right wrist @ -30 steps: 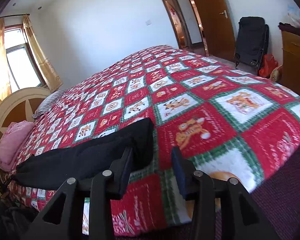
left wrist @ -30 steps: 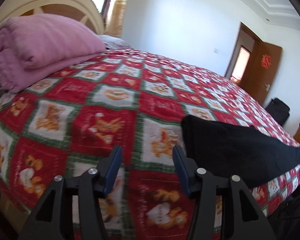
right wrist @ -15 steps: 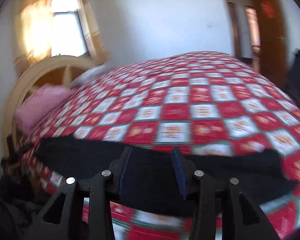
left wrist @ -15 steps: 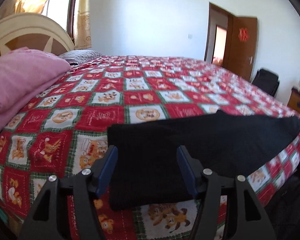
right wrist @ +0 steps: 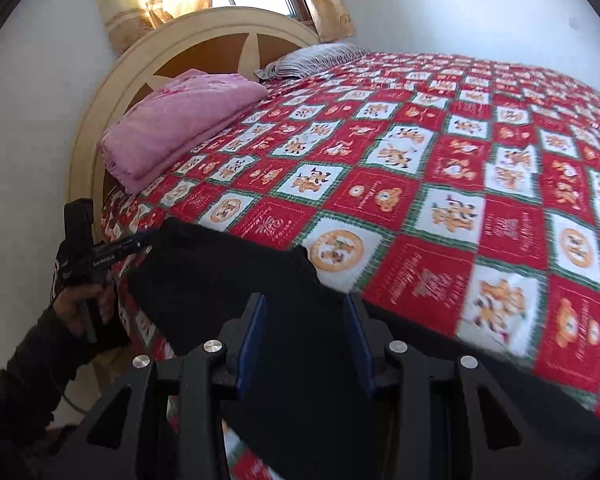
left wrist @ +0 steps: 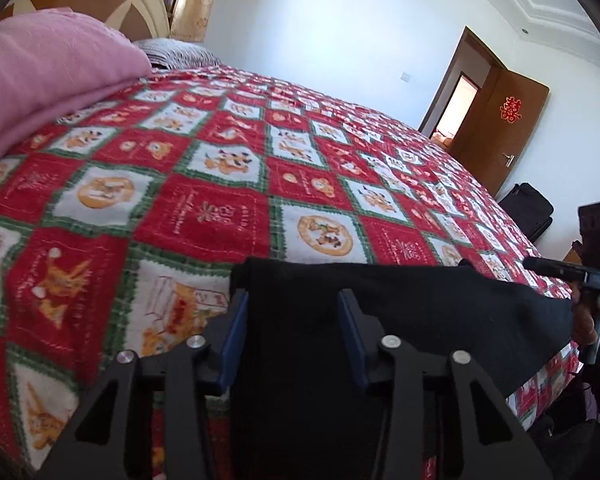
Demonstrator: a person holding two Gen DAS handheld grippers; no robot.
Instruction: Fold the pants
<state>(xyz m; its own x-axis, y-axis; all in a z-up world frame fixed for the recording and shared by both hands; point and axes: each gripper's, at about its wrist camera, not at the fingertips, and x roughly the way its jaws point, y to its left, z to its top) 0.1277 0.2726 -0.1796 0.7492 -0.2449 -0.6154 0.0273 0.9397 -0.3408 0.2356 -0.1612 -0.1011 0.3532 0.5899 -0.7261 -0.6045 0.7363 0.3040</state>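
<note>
Holds the left gripper [left wrist: 292, 300] over one end of the black pants [left wrist: 420, 320], jaws just closing in, dark cloth filling the gap between the pads; cannot tell whether pinched. Keeps the right gripper [right wrist: 304, 304] above the other end, jaws parted, fabric below them, not clamped. Has the pants stretched flat in a long band along the near edge of the bed [left wrist: 220, 208], plain, matte, smooth.
</note>
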